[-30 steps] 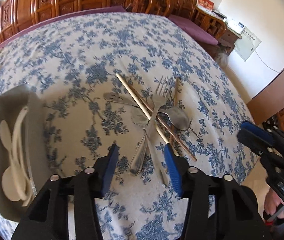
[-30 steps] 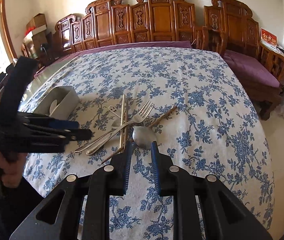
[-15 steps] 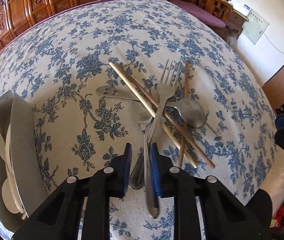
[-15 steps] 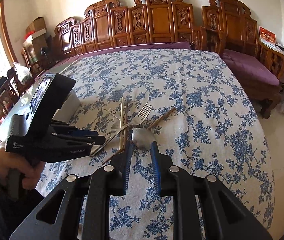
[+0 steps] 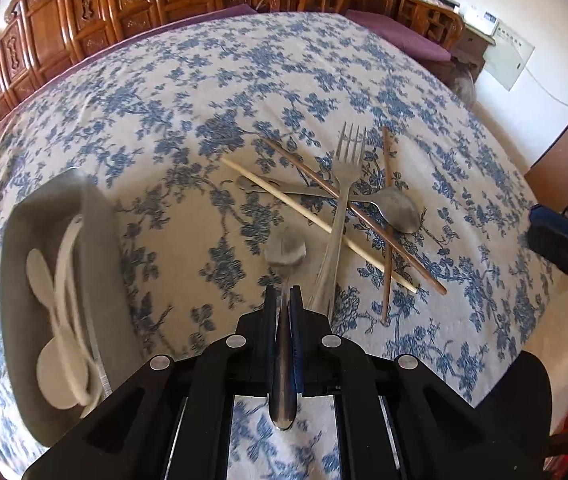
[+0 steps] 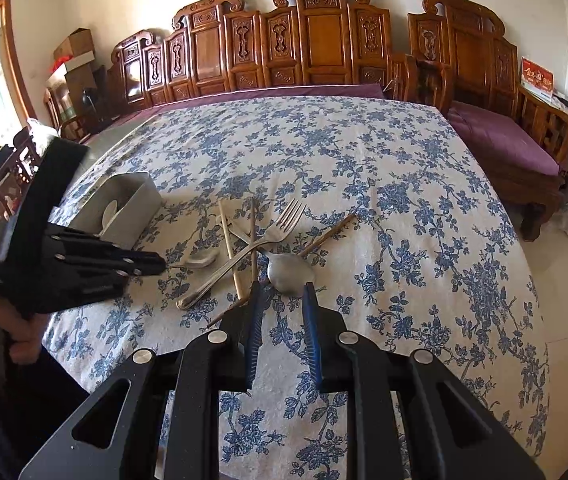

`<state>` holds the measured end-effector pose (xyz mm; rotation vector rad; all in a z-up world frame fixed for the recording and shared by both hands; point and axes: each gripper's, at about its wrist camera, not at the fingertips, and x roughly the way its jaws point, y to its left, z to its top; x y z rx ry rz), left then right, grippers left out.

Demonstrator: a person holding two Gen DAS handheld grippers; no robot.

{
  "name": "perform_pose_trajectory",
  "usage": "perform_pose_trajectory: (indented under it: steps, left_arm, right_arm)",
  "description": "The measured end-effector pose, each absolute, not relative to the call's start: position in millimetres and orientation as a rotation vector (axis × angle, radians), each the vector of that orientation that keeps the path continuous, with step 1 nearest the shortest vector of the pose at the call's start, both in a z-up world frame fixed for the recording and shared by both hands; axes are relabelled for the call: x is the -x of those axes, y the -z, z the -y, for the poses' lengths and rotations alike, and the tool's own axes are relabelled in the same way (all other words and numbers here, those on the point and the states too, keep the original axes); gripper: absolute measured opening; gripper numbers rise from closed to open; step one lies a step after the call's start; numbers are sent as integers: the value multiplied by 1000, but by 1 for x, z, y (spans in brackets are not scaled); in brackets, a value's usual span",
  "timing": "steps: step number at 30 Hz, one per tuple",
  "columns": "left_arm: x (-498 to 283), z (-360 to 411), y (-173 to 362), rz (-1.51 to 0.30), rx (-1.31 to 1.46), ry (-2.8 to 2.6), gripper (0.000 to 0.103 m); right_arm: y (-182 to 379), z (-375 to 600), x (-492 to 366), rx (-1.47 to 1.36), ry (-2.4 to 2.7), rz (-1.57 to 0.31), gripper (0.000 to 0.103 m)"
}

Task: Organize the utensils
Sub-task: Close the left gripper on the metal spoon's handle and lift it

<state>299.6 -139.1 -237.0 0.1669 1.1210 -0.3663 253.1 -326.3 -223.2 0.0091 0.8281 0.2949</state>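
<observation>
Left claw (image 5: 283, 300) grips a spoon (image 5: 284, 280) lengthwise, bowl forward; right claw (image 6: 282, 292) narrowly parted.

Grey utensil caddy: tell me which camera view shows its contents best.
The left wrist view. It looks down into the grey caddy, showing white spoons lying inside, though blurred. The right wrist view shows the caddy from the side, partly behind the left gripper, with only a glimpse inside.

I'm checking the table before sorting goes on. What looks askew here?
The fork, spoon and chopsticks lie crossed in a heap on the cloth, outside the holder.
</observation>
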Motion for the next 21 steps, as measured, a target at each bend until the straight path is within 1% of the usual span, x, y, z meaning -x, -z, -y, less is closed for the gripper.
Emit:
perform_pose_trajectory:
  steps: [1,8,12,15,16,17,18,19,21]
  left_arm:
    - [-297,136,233,-1113,-164,370,0]
    - [-285,120,213,-1068,-153,395,0]
    - [-287,113,211,-1057,-132,404,0]
    - [-291,115,220,-1077,-168,398,0]
    - [-293,117,225,-1097,-186,401,4]
    - [-294,118,231,-1116,-202,397,11]
    - [-295,118,235,-1124,-212,394,14]
    - [-295,118,239,-1134,-222,392,15]
    - [-294,119,247,-1158,-234,399,15]
  right_arm:
    - [224,324,-253,-4,-295,-830,22]
    - [236,314,-257,3,-303,-860,22]
    - [237,306,-256,29,-309,-854,22]
    - [237,305,-255,27,-312,-857,22]
    - [237,306,-255,23,-314,-860,22]
    - [238,306,-255,18,-317,-865,22]
    - [238,306,-255,16,-318,-866,22]
    - [238,307,-255,14,-322,-867,22]
    - [238,307,-255,9,-329,-868,22]
